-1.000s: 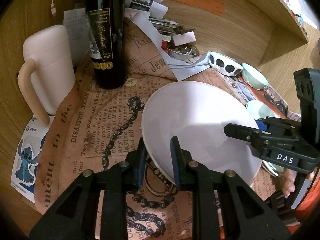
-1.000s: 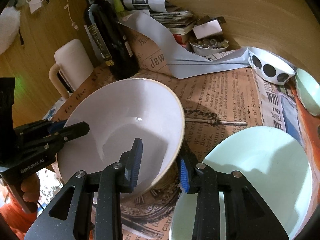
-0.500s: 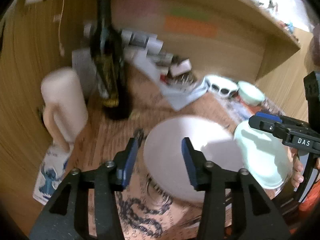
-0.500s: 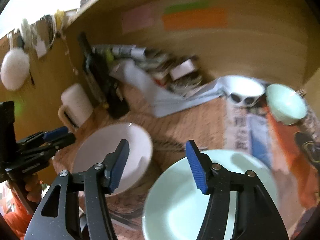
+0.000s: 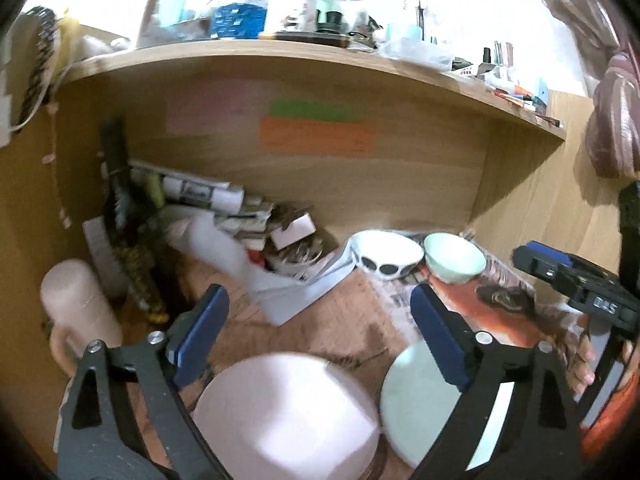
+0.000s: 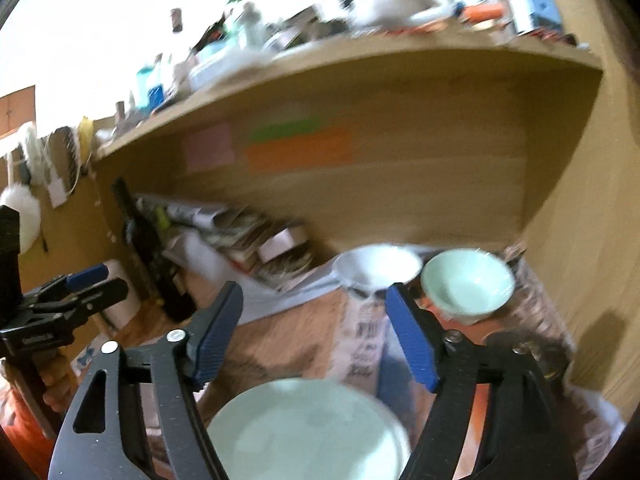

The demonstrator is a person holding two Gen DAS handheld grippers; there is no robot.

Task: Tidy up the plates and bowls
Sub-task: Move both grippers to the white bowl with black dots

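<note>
Both grippers are held up off the desk, angled a bit downward toward the back of the wooden cubby. The left gripper (image 5: 320, 332) is seen with its jaws opening wide and nothing caught between them; the white bowl (image 5: 286, 416) sits on the newspaper-print cloth (image 5: 344, 320) just below and ahead of the blue pads, not touched by either. Just beside it, on the right of the left wrist view, the pale green plate (image 5: 416, 404) is partly covered by the right-hand finger. The right gripper (image 6: 316, 332) is also caught mid-opening, empty, with the same green plate (image 6: 304, 428) lying low between its fingers but under them, apart from the pads. Further back near the cubby wall, a white bowl with black dots (image 5: 386, 256) and a small mint bowl (image 5: 454, 258) are parked just beside each other. A dark wine bottle (image 5: 128, 236) and a pinkish pitcher (image 5: 78, 316) are spotted on the left, pretty blurred. Each gripper is gripped by a hand at the frame edge: fingers (image 5: 582, 364) on the right one, and the left one's hand (image 6: 52, 376) low at the left side.
</note>
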